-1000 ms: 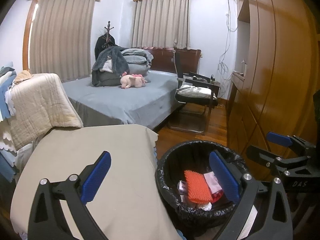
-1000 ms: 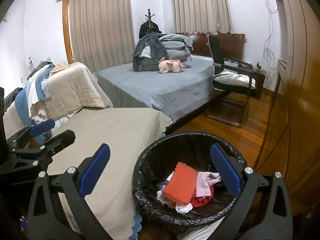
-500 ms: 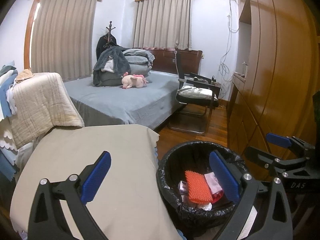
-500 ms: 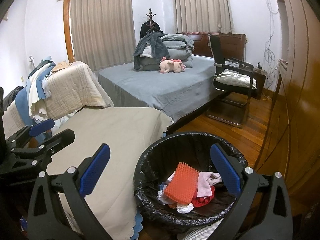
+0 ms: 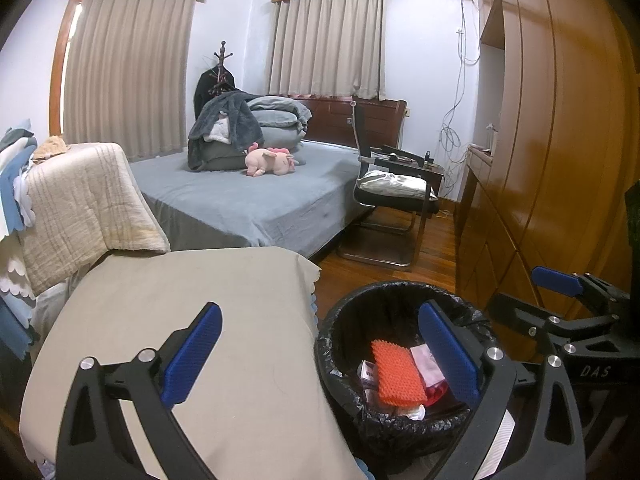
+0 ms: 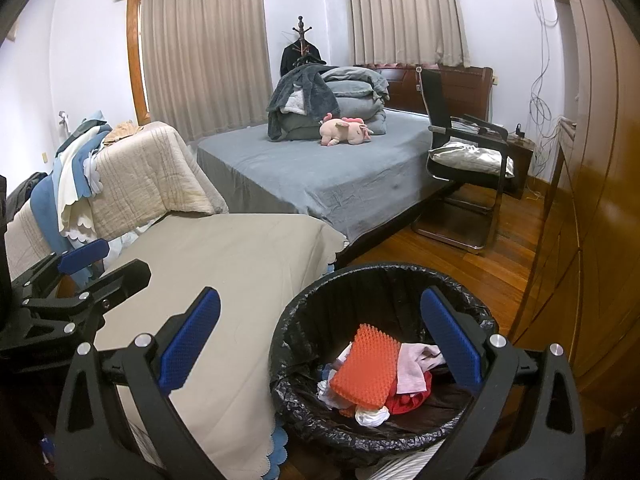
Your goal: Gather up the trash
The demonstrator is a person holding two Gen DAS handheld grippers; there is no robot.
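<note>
A black bag-lined trash bin (image 5: 348, 344) (image 6: 320, 304) stands on the wood floor beside a beige-covered table (image 5: 208, 304) (image 6: 240, 256). Inside lie an orange bumpy pad (image 5: 396, 374) (image 6: 366, 364), a pink cloth (image 6: 412, 368), something red and white scraps. My left gripper (image 5: 320, 356) is open and empty, spanning the table edge and the bin. My right gripper (image 6: 320, 350) is open and empty above the bin's near rim. The right gripper also shows at the right of the left wrist view (image 5: 556, 280), and the left gripper at the left of the right wrist view (image 6: 84, 252).
A grey bed (image 6: 320, 176) with piled bedding and a pink plush toy (image 6: 346, 130) stands beyond the table. A black chair (image 6: 468, 176) with a cushion stands by the bed. Wooden wardrobe doors (image 5: 560, 140) run along the right. Draped blankets (image 6: 136, 176) hang at left.
Both views have shifted only very slightly. Both grippers stay open and the bin's contents lie as before.
</note>
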